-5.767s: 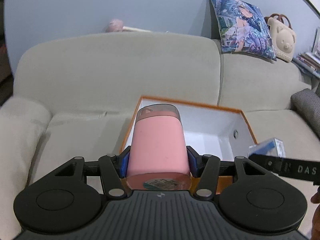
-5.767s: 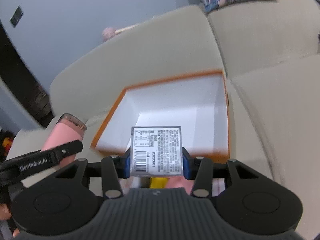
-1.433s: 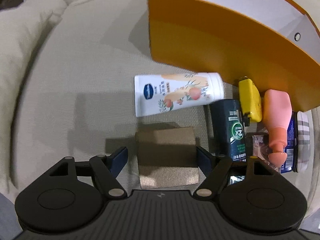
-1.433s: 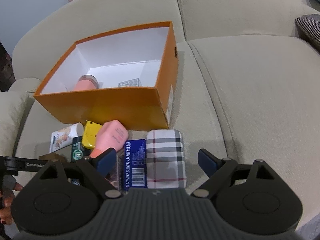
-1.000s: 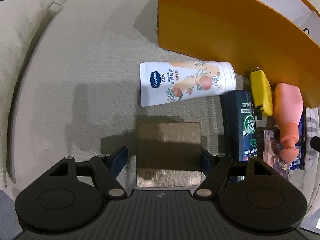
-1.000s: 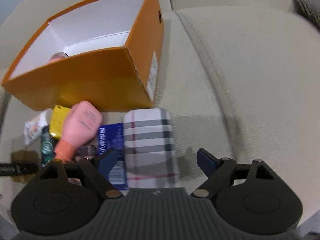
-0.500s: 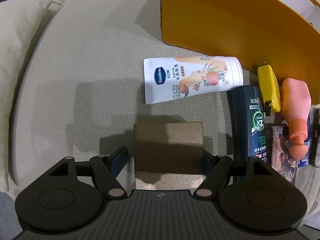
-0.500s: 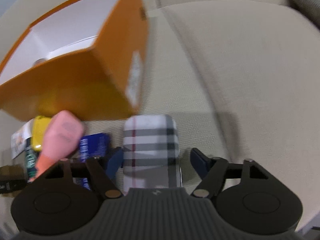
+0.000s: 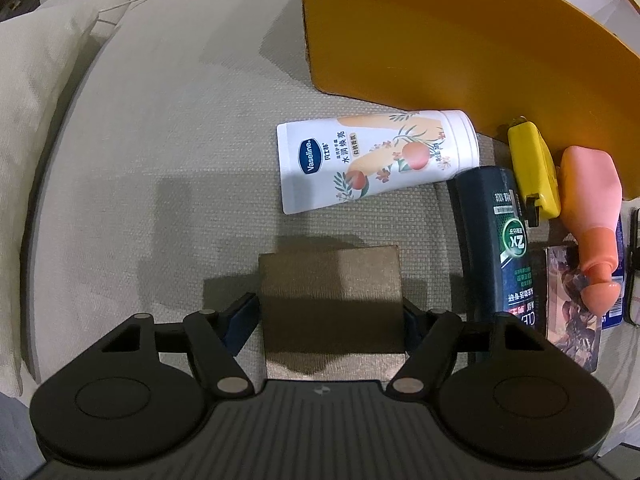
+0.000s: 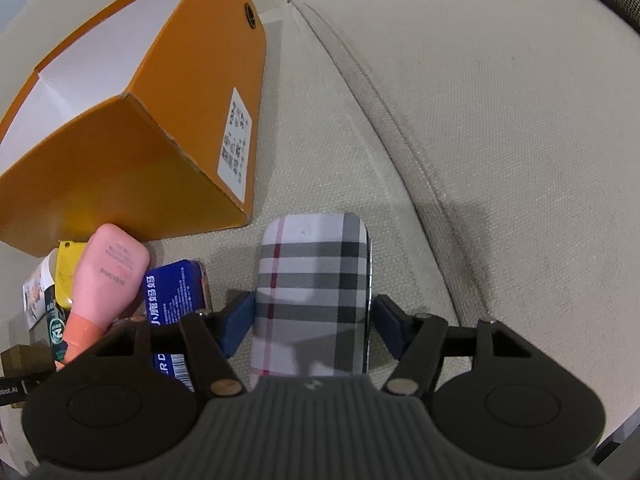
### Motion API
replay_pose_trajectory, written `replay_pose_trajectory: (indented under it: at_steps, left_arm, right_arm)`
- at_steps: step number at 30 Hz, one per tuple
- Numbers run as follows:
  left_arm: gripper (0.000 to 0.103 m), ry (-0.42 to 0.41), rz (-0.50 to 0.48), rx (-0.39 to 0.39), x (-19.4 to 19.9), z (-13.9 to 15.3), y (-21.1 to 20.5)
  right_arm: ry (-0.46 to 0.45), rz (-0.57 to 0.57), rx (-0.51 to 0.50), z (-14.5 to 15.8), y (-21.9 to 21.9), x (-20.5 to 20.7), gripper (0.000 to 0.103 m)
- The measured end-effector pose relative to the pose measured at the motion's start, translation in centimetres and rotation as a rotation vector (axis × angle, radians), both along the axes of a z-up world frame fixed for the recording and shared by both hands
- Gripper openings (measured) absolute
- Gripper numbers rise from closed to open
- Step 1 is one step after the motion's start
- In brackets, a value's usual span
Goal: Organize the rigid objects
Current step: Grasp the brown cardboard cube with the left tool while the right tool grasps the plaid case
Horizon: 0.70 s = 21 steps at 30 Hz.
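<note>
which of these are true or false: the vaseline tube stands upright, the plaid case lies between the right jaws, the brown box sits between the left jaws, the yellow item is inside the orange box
1. The Vaseline tube stands upright. False: it lies on its side on the sofa cushion.
2. The plaid case lies between the right gripper's jaws. True.
3. The brown box sits between the left gripper's jaws. True.
4. The yellow item is inside the orange box. False: it lies outside, against the box's wall.

Black ribbed hand-held gripper (image 9: 330,316), blue pads (image 9: 240,318), silver pivot screws.
</note>
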<state>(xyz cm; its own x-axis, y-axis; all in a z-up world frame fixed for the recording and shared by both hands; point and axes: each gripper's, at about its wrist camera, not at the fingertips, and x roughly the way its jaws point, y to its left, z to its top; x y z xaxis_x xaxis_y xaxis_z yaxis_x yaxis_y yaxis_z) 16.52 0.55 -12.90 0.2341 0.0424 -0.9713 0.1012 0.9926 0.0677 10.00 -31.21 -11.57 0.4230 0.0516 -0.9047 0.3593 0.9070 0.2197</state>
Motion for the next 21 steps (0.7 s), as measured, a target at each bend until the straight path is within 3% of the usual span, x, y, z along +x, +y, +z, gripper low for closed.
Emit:
replay_pose_trajectory:
  at_steps: [5, 16, 19, 21]
  left_arm:
    - [0.086, -0.001, -0.001, -0.013, 0.1, 0.3, 0.4]
    - [0.087, -0.014, -0.019, 0.007, -0.3, 0.3, 0.0]
    - [0.069, -0.016, -0.036, -0.011, -0.5, 0.7, -0.3]
    - [0.069, -0.02, -0.054, 0.003, -0.7, 0.9, -0.7]
  right_arm:
    - [0.021, 0.066, -0.1, 0.2, 1.8, 0.5, 0.074]
    - [0.007, 0.041, -0.069, 0.7, 1.0, 0.5, 0.073]
    - [0.009, 0.044, -0.072, 0.7, 0.5, 0.2, 0.073]
    - [0.012, 0.051, -0.081, 0.3, 0.8, 0.3, 0.07]
